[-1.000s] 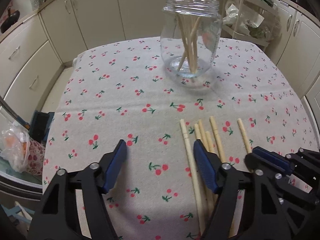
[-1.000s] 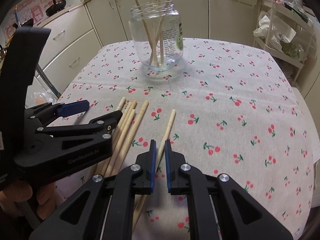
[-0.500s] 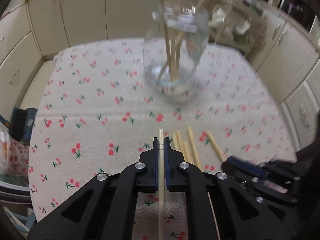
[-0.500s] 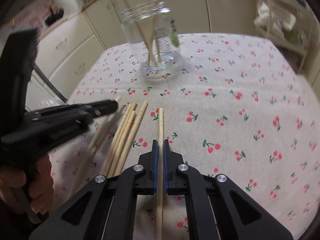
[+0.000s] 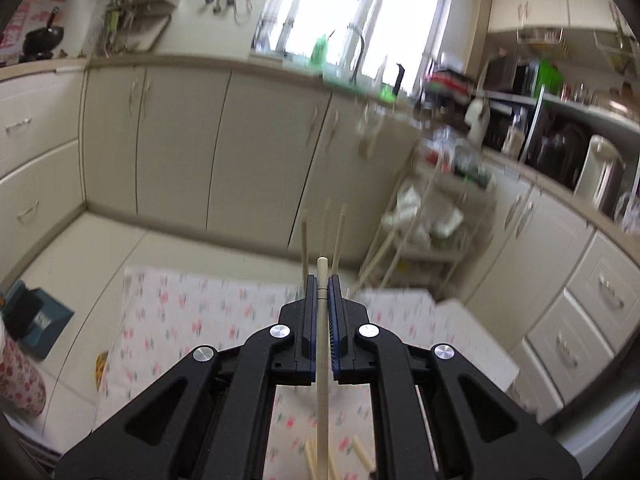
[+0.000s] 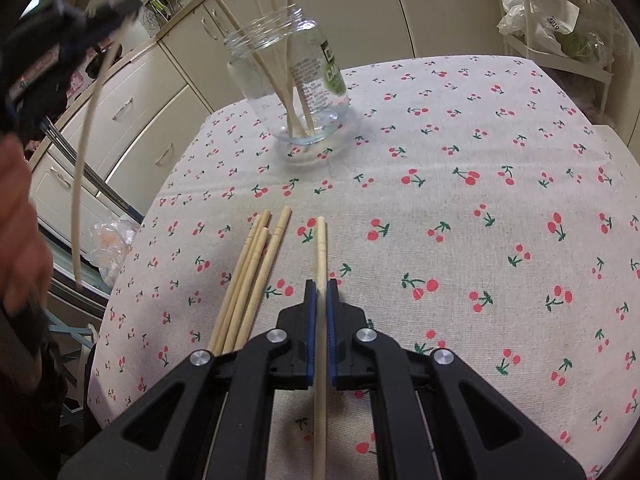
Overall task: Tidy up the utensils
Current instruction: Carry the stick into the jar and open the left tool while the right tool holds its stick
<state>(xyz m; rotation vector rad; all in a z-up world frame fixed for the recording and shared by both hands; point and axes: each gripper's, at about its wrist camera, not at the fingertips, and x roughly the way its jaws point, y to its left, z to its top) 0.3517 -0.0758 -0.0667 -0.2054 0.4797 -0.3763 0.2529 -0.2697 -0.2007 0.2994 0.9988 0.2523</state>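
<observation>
My left gripper (image 5: pixel 322 280) is shut on a wooden chopstick (image 5: pixel 322 344) and holds it high above the table; it also shows blurred at the upper left of the right wrist view (image 6: pixel 100 12), with its chopstick (image 6: pixel 82 184) hanging down. My right gripper (image 6: pixel 320 286) is shut on another chopstick (image 6: pixel 321 248) low over the cherry-print tablecloth (image 6: pixel 460 208). A glass jar (image 6: pixel 290 80) with several chopsticks standing in it is at the far middle of the table. Several loose chopsticks (image 6: pixel 250 272) lie left of my right gripper.
Cream kitchen cabinets (image 5: pixel 180 148) run behind and beside the table. A white wire rack (image 6: pixel 560 20) with bags stands at the far right. A plastic bag (image 6: pixel 108 240) lies on the floor left of the table. The table edge is close on the left.
My left gripper has lifted its chopstick well up off the table and tilted upward. My right gripper stays shut on its chopstick, raised slightly.
</observation>
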